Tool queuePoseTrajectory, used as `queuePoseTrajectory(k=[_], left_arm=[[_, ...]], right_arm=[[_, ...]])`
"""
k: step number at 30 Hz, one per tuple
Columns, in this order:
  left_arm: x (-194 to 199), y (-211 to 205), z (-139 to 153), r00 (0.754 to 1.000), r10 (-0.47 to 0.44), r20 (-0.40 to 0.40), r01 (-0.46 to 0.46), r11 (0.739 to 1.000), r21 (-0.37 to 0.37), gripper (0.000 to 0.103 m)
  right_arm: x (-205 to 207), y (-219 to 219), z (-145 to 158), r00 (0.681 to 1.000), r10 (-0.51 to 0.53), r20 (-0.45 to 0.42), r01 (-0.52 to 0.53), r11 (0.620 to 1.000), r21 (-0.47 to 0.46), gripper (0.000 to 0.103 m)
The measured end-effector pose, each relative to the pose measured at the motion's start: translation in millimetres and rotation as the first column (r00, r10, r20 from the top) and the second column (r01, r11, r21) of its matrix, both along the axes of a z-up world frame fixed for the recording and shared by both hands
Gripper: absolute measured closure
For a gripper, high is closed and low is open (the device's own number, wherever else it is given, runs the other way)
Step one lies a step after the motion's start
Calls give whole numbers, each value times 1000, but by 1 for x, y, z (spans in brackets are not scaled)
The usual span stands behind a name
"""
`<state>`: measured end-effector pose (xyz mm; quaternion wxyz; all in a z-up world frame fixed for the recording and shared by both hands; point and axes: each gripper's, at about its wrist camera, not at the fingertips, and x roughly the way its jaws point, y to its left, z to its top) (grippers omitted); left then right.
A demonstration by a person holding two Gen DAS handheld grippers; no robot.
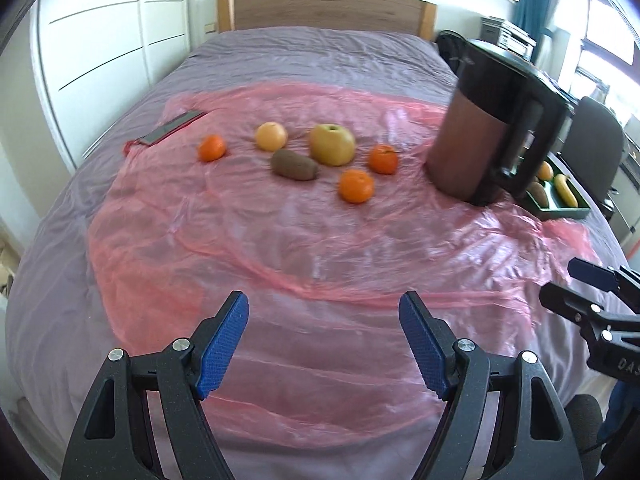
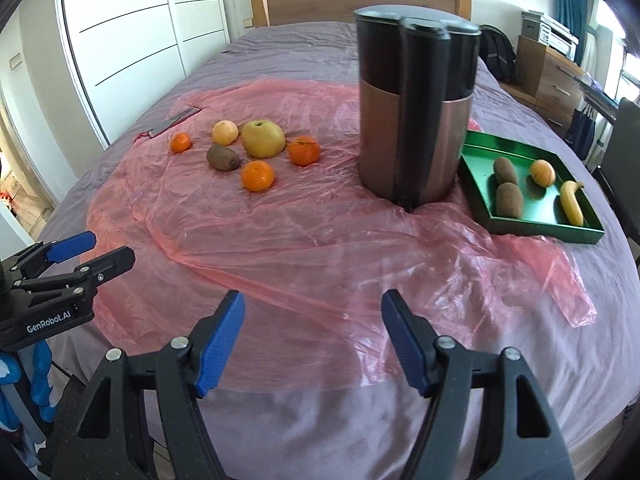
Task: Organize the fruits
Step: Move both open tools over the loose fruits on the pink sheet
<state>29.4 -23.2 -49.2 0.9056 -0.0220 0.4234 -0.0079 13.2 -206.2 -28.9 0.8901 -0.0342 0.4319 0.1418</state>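
Two grippers poised, side by side.
Left gripper [image 1: 324,316] and right gripper [image 2: 312,314] hover over the near end of the bed [image 2: 320,408], jaws spread wide, holding nothing.

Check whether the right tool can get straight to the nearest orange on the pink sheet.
Probably yes. The right tool is open and empty, and only bare pink sheet lies between it and the nearest orange. The kettle stands off to the right, clear of that path.
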Motion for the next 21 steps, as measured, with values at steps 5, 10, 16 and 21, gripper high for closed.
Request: queuePoseTrajectory(k=[5, 10, 16, 21], left_arm=[[15, 29, -6, 999, 52, -16, -52, 998, -20, 30], [37, 43, -9, 997, 71, -37, -72, 997, -29, 30], [81, 48, -9, 989, 126, -74, -132, 988, -85, 30], [130, 53, -17, 971, 202, -128, -223, 959, -174, 30]], right_arm=[[12, 32, -4, 997, 80, 16, -80, 997, 4, 0], [35, 51, -12, 993, 118, 11, -119, 992, 31, 0], [70, 65, -32, 990, 143, -11, -142, 988, 61, 0], [103, 75, -49, 987, 158, -26, -155, 984, 86, 0]])
